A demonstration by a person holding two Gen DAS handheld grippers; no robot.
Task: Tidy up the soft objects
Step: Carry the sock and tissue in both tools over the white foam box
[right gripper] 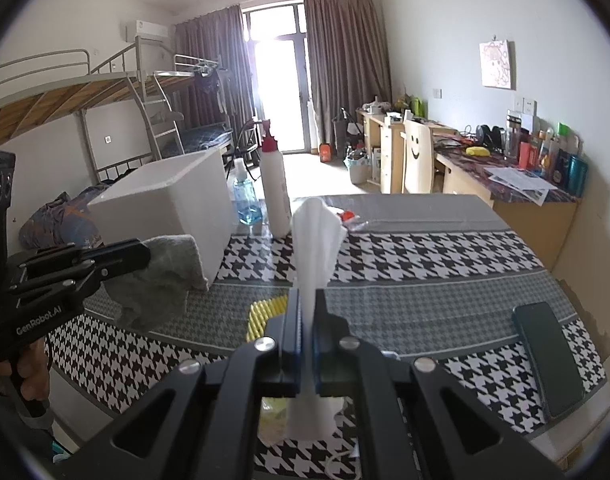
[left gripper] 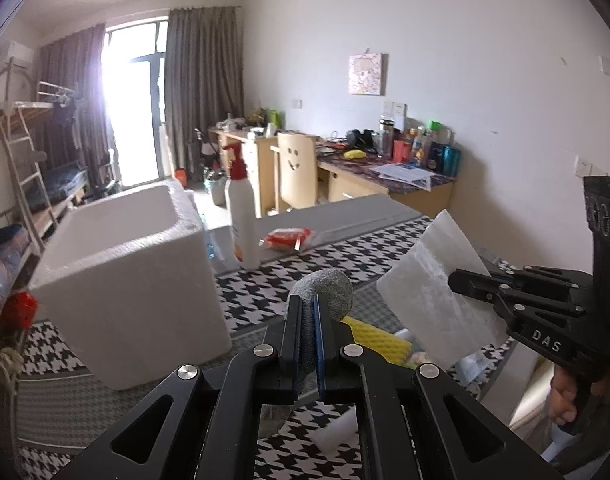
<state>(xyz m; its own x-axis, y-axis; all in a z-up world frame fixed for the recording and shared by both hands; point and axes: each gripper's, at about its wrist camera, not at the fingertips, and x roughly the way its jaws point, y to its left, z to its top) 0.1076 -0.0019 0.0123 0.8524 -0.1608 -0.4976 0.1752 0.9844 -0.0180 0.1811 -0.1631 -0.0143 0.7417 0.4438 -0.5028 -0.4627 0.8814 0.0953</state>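
Left to right: your left gripper (left gripper: pixel 309 320) is clenched on a grey cloth (left gripper: pixel 325 292), lifted just beside the white foam box (left gripper: pixel 125 280); your right gripper (right gripper: pixel 307 320) pinches a white cloth (right gripper: pixel 317 232) above the table (right gripper: pixel 445 272). Both look light, limp and compressible; grip a bunched fold, since loose ends will droop.

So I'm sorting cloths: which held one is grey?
The grey fuzzy cloth in the left hand-held gripper; the right hand-held gripper pinches a white cloth.
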